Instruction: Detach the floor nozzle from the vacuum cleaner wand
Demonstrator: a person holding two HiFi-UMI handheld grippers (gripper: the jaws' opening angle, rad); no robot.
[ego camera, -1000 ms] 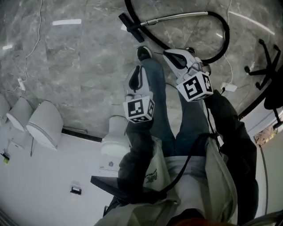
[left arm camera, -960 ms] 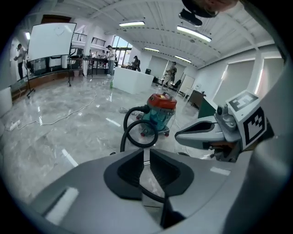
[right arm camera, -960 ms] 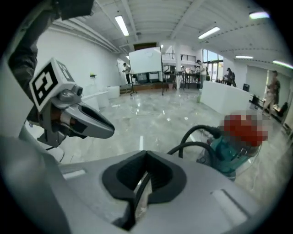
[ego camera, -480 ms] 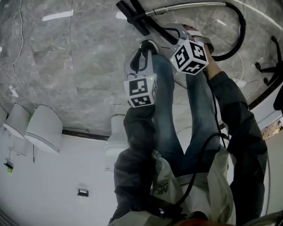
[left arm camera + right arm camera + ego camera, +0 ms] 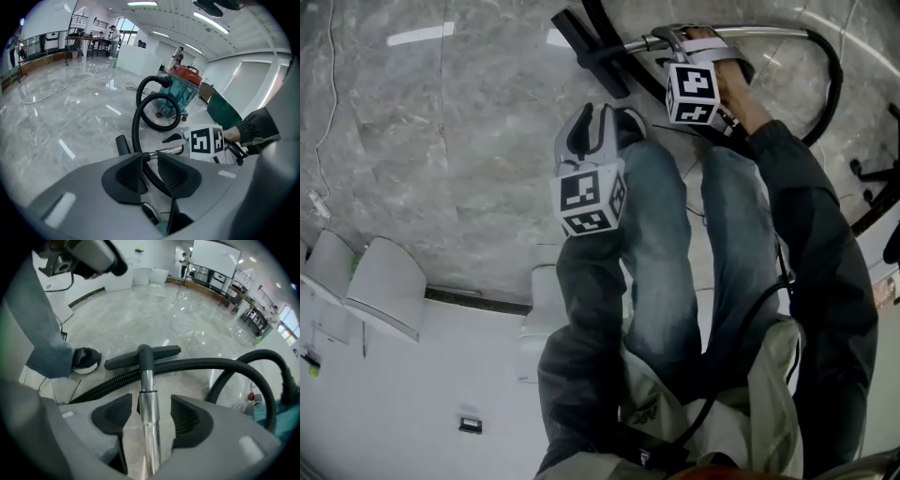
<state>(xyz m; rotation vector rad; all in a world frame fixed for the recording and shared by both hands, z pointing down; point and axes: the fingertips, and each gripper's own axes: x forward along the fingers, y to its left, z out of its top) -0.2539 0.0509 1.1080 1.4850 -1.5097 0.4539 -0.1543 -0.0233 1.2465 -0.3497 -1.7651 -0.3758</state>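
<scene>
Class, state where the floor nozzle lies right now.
The floor nozzle lies at the head view's top centre, at the far end of the wand, beyond the right gripper.

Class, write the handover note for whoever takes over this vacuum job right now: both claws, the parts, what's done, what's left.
The left claw has just opened partway and is empty, with the hose beyond it.
The right claw has just opened wide and straddles the metal wand without gripping it.
The floor nozzle is still on the wand's end, lying on the floor.
Done: nothing detached.
Left: grip the wand, pull the nozzle off.
</scene>
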